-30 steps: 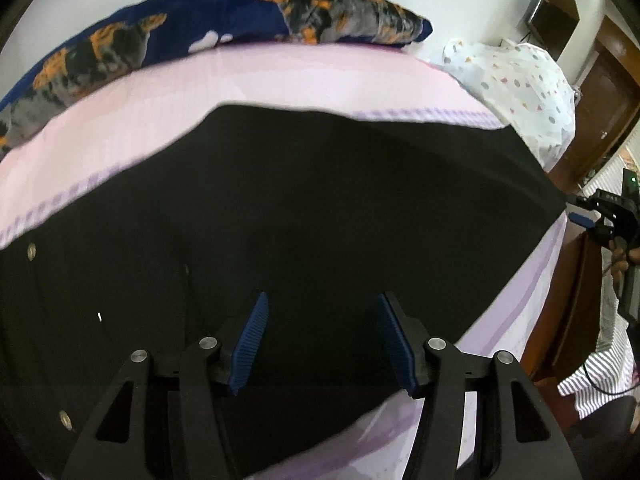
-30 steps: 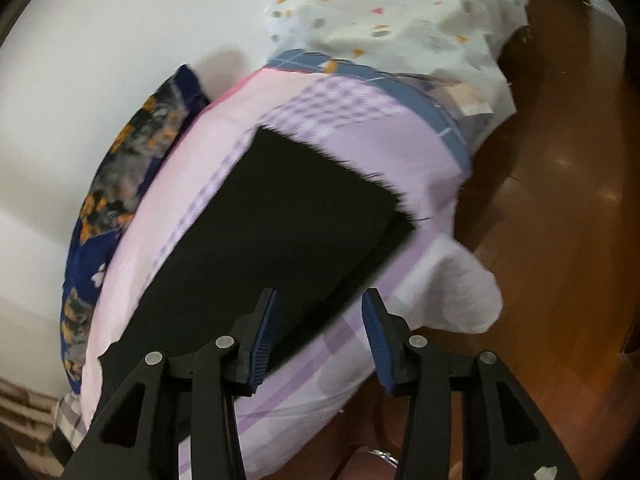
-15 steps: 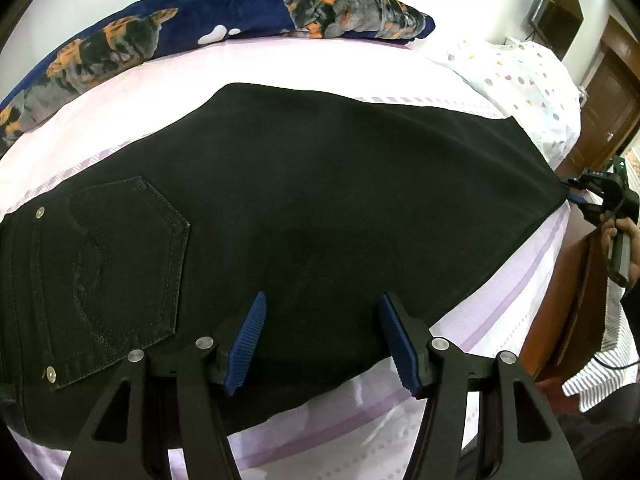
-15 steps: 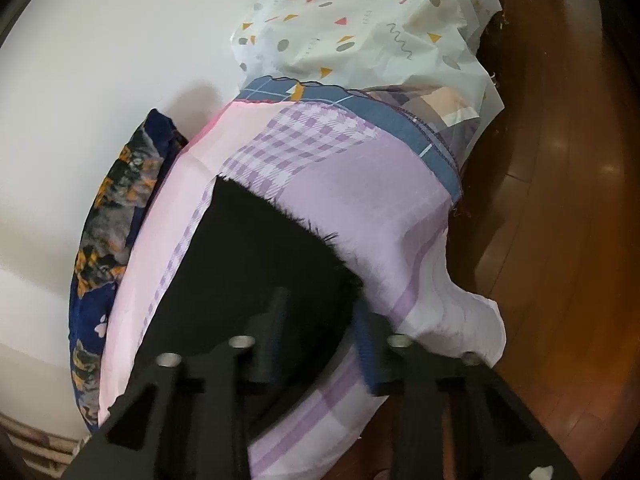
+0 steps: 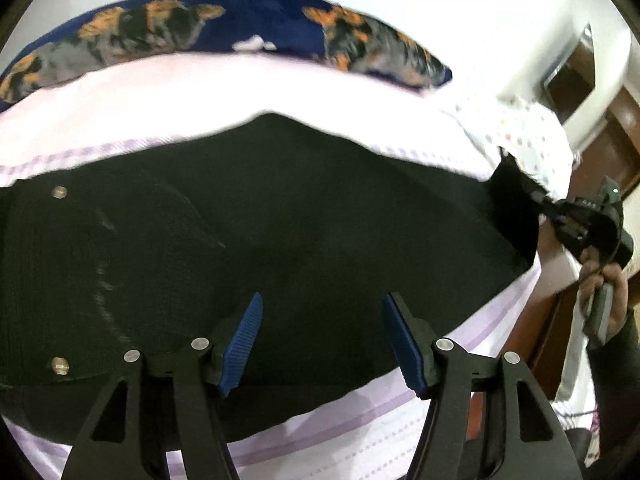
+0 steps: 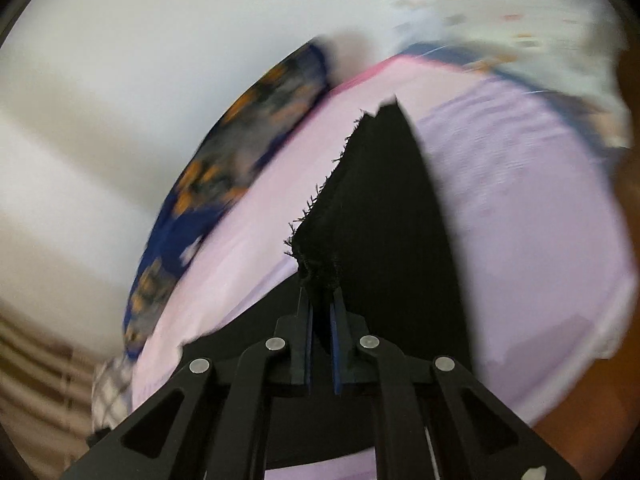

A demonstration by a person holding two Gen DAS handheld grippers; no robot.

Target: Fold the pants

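Note:
Black pants (image 5: 320, 220) lie flat across a pink and lilac bed sheet (image 5: 200, 92), the back pocket with rivets (image 5: 60, 191) at the left. My left gripper (image 5: 322, 308) hovers over the near edge of the pants; its jaws are opening and nothing is pinched between them. At the right, my right gripper (image 5: 550, 210) is shut on the frayed leg hem. In the right wrist view the right gripper (image 6: 320, 300) clamps the hem, and the lifted leg end of the pants (image 6: 384, 208) stands up off the sheet.
A navy pillow with an orange and grey print (image 5: 224, 24) lies along the far side by the white wall. A white dotted blanket (image 5: 520, 132) is bunched at the right end of the bed. Brown wooden floor (image 6: 600, 400) lies beyond the bed's edge. A hand (image 5: 604, 284) holds the right gripper's handle.
The right gripper closed on the leg hem and raised it off the sheet, moving over the bed. The left gripper shifted slightly over the pants, its jaws a little wider.

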